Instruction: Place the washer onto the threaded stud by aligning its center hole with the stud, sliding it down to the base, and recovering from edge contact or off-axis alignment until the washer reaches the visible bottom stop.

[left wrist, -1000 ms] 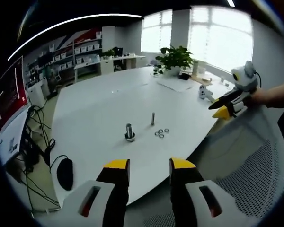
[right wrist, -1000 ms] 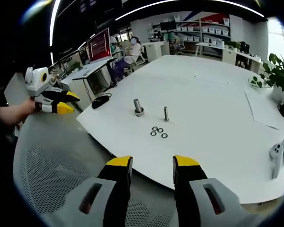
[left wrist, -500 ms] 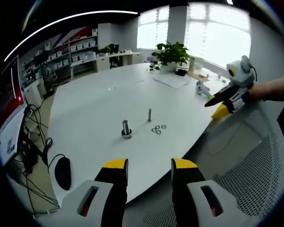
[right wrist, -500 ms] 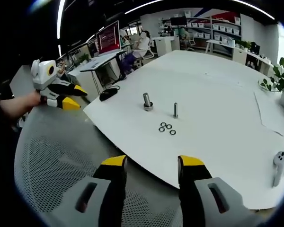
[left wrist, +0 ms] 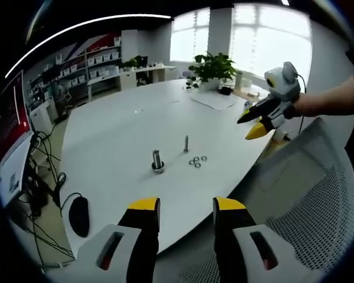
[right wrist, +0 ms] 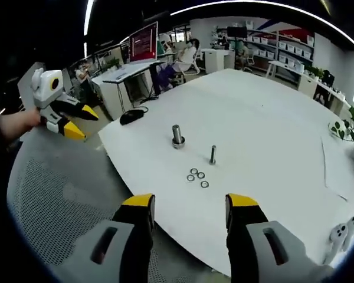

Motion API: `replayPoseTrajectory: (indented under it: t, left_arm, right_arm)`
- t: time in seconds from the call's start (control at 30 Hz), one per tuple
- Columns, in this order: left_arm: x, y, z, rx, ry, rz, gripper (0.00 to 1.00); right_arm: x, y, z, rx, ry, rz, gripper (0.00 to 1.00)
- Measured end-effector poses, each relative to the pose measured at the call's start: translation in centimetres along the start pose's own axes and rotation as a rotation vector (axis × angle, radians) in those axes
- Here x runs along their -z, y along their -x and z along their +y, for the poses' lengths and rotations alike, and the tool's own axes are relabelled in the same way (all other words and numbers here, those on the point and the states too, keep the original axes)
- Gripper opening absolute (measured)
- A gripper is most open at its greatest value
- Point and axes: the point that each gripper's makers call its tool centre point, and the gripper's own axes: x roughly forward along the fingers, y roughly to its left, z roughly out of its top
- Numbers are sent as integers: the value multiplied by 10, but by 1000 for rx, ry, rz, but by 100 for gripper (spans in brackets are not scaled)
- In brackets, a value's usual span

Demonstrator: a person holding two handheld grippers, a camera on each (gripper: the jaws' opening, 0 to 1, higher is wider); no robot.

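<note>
On the white table stand a thin threaded stud and, left of it, a thicker stud on a base. Several small washers lie loose just in front of the thin stud. My left gripper is open and empty, short of the table edge. My right gripper, held by a hand, hovers at the table's right edge. From the right gripper view, the thin stud, thick stud and washers sit ahead of my open, empty right gripper; the left gripper shows at left.
A grey mesh chair sits below and beside both grippers. A black mouse and cables lie near the table's left edge. A potted plant and white controllers occupy the far side. Desks, shelves and people are behind.
The right gripper has lifted and moved in over the table's edge, so its view now looks down more on the studs. The left gripper has stayed nearly still.
</note>
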Motion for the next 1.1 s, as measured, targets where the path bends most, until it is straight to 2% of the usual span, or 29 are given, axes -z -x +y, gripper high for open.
replayPoseTrajectory:
  t: [0.2,0.33,0.47,0.93,1.1]
  left_arm:
    - [-1,0,1,-5,-8,-7,34]
    - [-2,0,2,-13,-14,-10,34]
    - [-3,1,4,-22,-15,-15,34]
    - [2,-1,4,-21,-35,9,33]
    - [1,-1,4,-22,-33,9,32]
  right_arm:
    - [3,-28,1,-21,121,82,51]
    - [8,-42,2,-42,163,118,48]
    - [16,-55,-3,-51,163,156,47]
    - [19,-96,-18,-83,134,222,39]
    - [29,-110,-20,-92,170,283,37]
